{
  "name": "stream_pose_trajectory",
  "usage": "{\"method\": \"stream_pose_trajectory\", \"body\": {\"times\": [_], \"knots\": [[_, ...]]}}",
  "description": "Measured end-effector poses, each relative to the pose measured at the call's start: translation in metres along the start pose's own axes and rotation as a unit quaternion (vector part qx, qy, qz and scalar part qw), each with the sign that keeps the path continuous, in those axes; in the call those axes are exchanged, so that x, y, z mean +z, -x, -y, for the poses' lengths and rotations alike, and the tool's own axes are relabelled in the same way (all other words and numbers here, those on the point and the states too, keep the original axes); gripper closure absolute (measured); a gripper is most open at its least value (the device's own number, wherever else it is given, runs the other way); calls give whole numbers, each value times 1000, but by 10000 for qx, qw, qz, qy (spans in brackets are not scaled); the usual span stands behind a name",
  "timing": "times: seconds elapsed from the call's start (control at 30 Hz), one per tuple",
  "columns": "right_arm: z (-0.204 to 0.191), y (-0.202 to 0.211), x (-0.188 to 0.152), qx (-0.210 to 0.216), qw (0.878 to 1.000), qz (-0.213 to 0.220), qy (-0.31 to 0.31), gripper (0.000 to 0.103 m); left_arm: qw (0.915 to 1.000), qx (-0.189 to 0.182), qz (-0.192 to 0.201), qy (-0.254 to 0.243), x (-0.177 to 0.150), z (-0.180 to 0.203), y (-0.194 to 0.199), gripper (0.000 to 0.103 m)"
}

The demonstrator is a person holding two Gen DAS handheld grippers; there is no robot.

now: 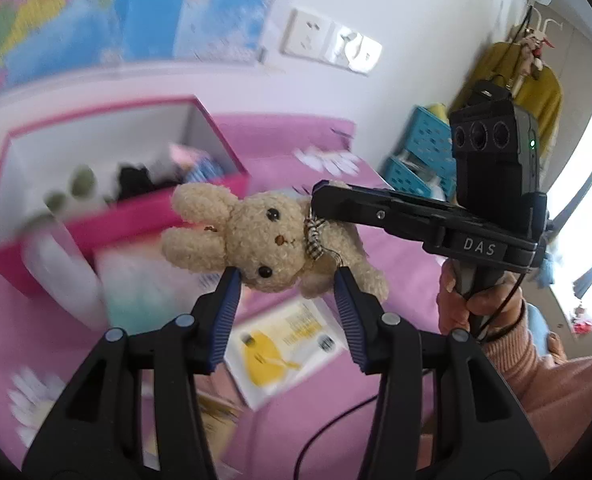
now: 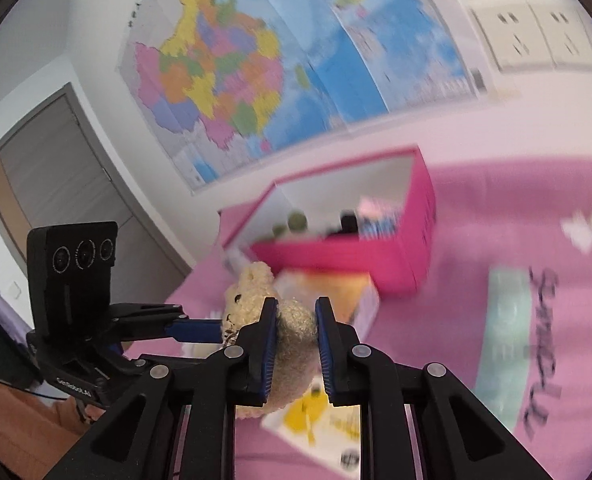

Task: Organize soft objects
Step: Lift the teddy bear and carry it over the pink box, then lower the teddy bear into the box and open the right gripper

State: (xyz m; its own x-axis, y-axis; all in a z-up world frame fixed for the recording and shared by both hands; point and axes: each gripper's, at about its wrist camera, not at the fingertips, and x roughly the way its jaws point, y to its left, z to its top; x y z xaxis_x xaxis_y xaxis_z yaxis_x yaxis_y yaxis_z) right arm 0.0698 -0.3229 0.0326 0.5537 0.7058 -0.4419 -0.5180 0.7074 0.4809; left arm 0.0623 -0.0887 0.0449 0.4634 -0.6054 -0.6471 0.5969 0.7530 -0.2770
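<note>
Plush rabbit [image 1: 274, 242], cream and curly-furred with a checked bow at its neck, hangs in the air above a pink bedspread [image 1: 308, 148], gripped by two hand-held tools at once. The right tool [image 2: 296, 344] has its jaws drawn narrow and pressed into the toy's soft body, pinching it from both sides. The left tool [image 1: 288, 280] stands about half open with its blue pads against the rabbit's head and lower body; it appears to clamp the toy too, though lightly. Just beyond the rabbit sits an open pink box [image 1: 224, 184] with white inner walls, already holding several small soft things: greenish round shapes, something black, and pale pink and blue striped pieces, all too blurred to name. So part of the sorting looks done, and the rabbit seems the piece now being carried toward the box. A yellow-printed booklet [image 1: 280, 352] and other flat packets lie on the bed below, perhaps still to be dealt with.
</note>
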Motion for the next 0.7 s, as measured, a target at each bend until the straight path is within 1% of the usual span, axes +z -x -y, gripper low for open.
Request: {"method": "stream_pose_trajectory", "body": {"times": [0.1, 0.2, 0.33, 0.5, 0.57, 0.7], "knots": [[-2, -13, 27, 45, 9998, 150, 128, 85, 9996, 272, 120, -37, 19, -9, -2, 53], [1, -29, 50, 71, 9996, 207, 166, 85, 9988, 466, 139, -2, 32, -22, -6, 53], [5, -54, 72, 17, 9996, 155, 225, 85, 9975, 688, 95, 90, 48, -41, -14, 53], [15, -85, 87, -112, 9997, 16, 197, 85, 9960, 844, -60, 278, 57, -61, -29, 53], [19, -98, 91, -180, 9996, -46, 191, 85, 9944, 971, -201, 365, 60, -67, -37, 53], [25, -117, 95, -300, 9993, -123, 186, 84, 9908, 1250, -311, 408, 65, -76, -51, 53]]}}
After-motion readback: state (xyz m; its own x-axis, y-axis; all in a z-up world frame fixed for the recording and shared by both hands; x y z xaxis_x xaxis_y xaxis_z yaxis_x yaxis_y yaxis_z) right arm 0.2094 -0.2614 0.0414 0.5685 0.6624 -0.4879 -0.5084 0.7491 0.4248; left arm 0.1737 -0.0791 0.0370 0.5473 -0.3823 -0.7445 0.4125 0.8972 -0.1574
